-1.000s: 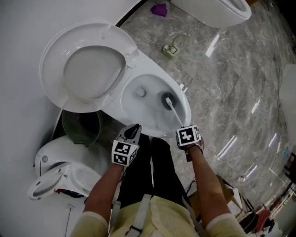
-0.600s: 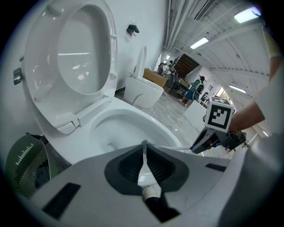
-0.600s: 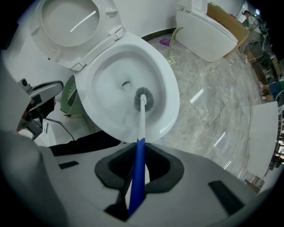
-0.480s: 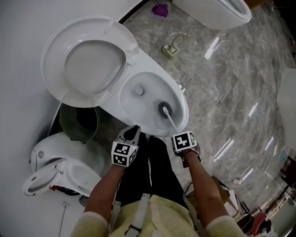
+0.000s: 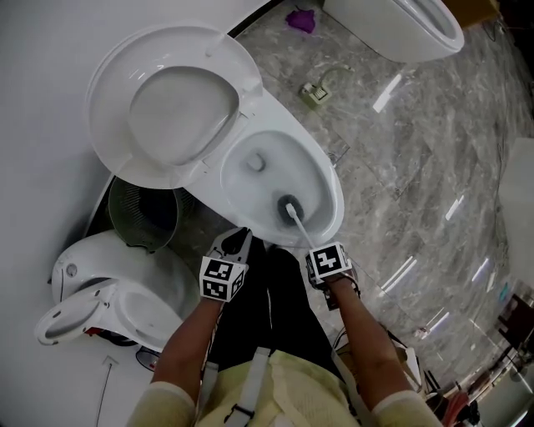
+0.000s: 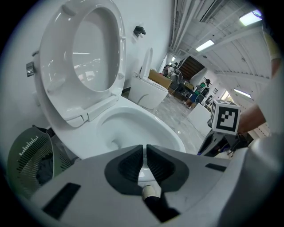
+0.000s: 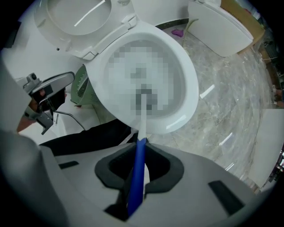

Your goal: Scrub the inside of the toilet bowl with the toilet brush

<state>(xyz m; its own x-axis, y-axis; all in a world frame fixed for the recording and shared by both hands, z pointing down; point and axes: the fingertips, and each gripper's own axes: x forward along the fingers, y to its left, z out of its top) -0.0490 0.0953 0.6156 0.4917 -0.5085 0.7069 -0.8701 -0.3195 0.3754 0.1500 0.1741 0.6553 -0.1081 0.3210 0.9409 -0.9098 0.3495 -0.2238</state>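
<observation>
The white toilet bowl [image 5: 321,171] stands open below me, its lid and seat [image 5: 175,108] raised against the wall. A toilet brush [image 5: 289,206] has its dark head low on the bowl's near inner wall. Its white shaft runs up to a blue handle [image 7: 137,177], and my right gripper [image 5: 314,248] [image 7: 141,148] is shut on that handle just above the near rim. My left gripper [image 5: 240,236] [image 6: 145,150] hangs beside the bowl's near-left rim [image 6: 106,116], jaws shut with nothing between them. A mosaic patch hides the bowl's inside in the right gripper view.
A grey-green slatted waste basket [image 5: 142,213] stands left of the toilet. Another white fixture [image 5: 117,292] lies at the lower left, and a second toilet [image 5: 400,25] at the top right. A small corded item [image 5: 315,93] and a purple object [image 5: 302,18] lie on the marble floor.
The brush head has slid from the bowl's middle right toward the near wall, with my right gripper drawing back a little. The left gripper has held its place.
</observation>
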